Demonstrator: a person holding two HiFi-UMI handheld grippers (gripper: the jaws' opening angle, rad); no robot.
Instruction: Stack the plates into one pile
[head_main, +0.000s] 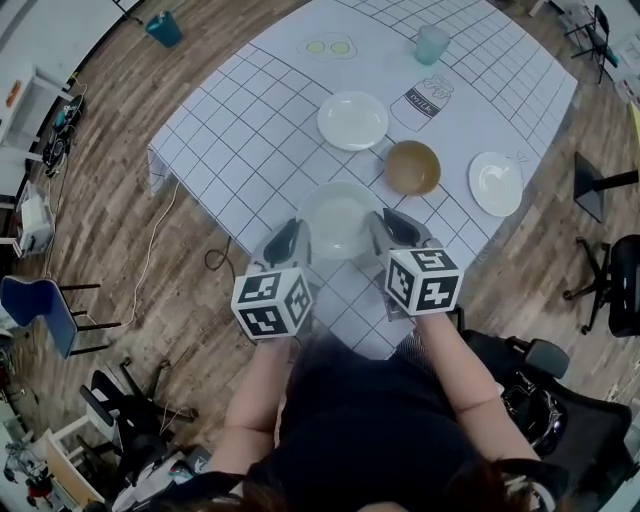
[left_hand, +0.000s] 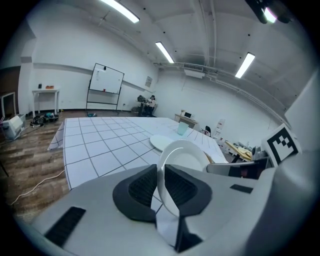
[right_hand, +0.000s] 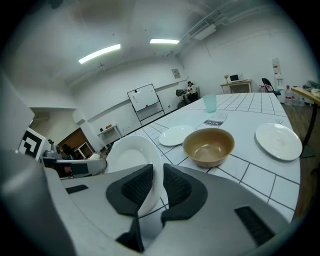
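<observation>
A white plate (head_main: 340, 218) hangs a little above the near part of the grid-patterned table (head_main: 230, 140), gripped at opposite rims. My left gripper (head_main: 287, 240) is shut on its left rim; in the left gripper view the plate (left_hand: 186, 154) stands edge-on between the pads of that gripper (left_hand: 161, 189). My right gripper (head_main: 393, 228) is shut on its right rim, and in the right gripper view the plate (right_hand: 131, 152) is pinched in that gripper (right_hand: 156, 187). A second white plate (head_main: 352, 120) lies further back. A third (head_main: 496, 183) lies at the right.
A brown bowl (head_main: 412, 167) sits just beyond the held plate, to the right. A teal cup (head_main: 432, 44) stands at the far end by a printed milk carton. The table's near corner is by my body; chairs and cables surround it on the wooden floor.
</observation>
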